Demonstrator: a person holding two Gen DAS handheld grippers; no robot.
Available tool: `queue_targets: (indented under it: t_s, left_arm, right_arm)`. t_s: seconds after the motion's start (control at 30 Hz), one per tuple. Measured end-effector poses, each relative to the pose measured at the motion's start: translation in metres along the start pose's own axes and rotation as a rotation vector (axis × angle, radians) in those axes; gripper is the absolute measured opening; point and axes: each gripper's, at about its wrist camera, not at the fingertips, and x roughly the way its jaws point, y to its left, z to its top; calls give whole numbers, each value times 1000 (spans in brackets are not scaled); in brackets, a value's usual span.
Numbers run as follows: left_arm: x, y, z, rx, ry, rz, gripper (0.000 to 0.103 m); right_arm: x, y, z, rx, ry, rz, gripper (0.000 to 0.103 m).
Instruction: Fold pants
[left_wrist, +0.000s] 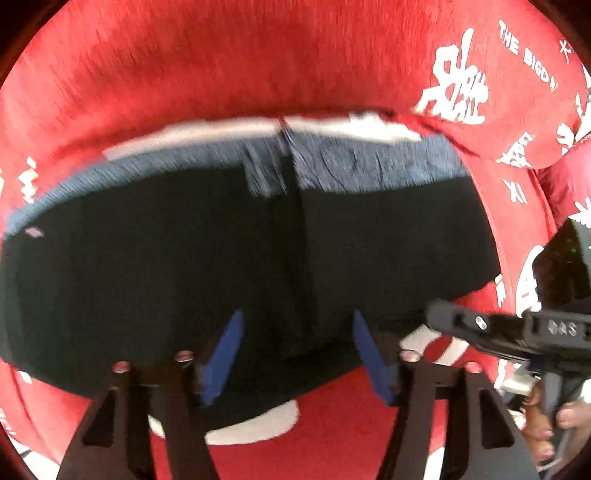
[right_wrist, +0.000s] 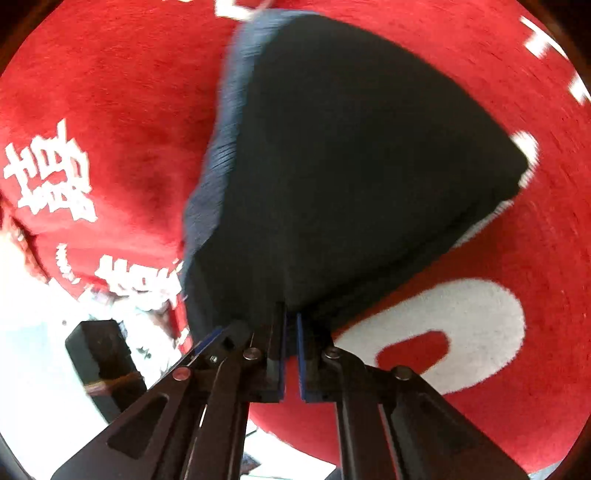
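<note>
The pants (left_wrist: 221, 251) lie folded into a dark, thick bundle on a red blanket (left_wrist: 184, 66) printed with white characters and letters. A blue-grey ribbed band runs along the bundle's far edge in the left wrist view, with a seam crossing it near the middle. In the right wrist view the same pants (right_wrist: 351, 166) fill the centre, the ribbed band running down their left side and stacked layers showing along the lower right edge.

The left hand-held gripper (left_wrist: 295, 354) points steeply down over the near edge of the bundle. Its blue pads (left_wrist: 225, 354) stand apart, with dark cloth lying between them but not pinched, so it is released.

The right hand-held gripper (right_wrist: 291, 354) is clenched: its blue-edged fingers stand almost together, with only a thin slit between them, right at the near corner of the pants. Whether any cloth is caught in that slit cannot be told. In the left wrist view this right hand-held gripper (left_wrist: 439, 317) comes in from the right, its tip at the bundle's right end, held by a hand (left_wrist: 550, 424) at the lower right edge.

A large white letter (right_wrist: 443, 332) on the blanket lies just beside the pants.
</note>
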Motion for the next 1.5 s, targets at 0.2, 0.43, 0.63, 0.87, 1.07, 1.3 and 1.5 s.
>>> queue_targets:
  t_s: [0.2, 0.43, 0.63, 0.87, 1.07, 1.3, 1.5]
  left_arm:
    - [-33, -13, 40, 39, -105, 9, 67]
    - [4, -55, 90, 69, -120, -12, 67]
    - [45, -41, 78, 36, -40, 75, 67]
    - [34, -41, 48, 166, -39, 147, 67]
    - [-5, 33, 27, -52, -58, 148, 67]
    - [-15, 78, -3, -133, -21, 198, 67]
    - [-20, 88, -22, -146, -17, 176, 67]
  right_arm:
    - [-67, 41, 33, -236, -137, -102, 56]
    - [-56, 10, 125, -166, -172, -147, 58]
    - [-26, 11, 140, -143, -71, -165, 35]
    - [-6, 50, 122, -357, -90, -481, 58]
    - [-31, 116, 53, -578, -204, -433, 59]
    - [35, 93, -11, -278, 55, -78, 60]
    - [53, 52, -23, 49, 8, 67, 58]
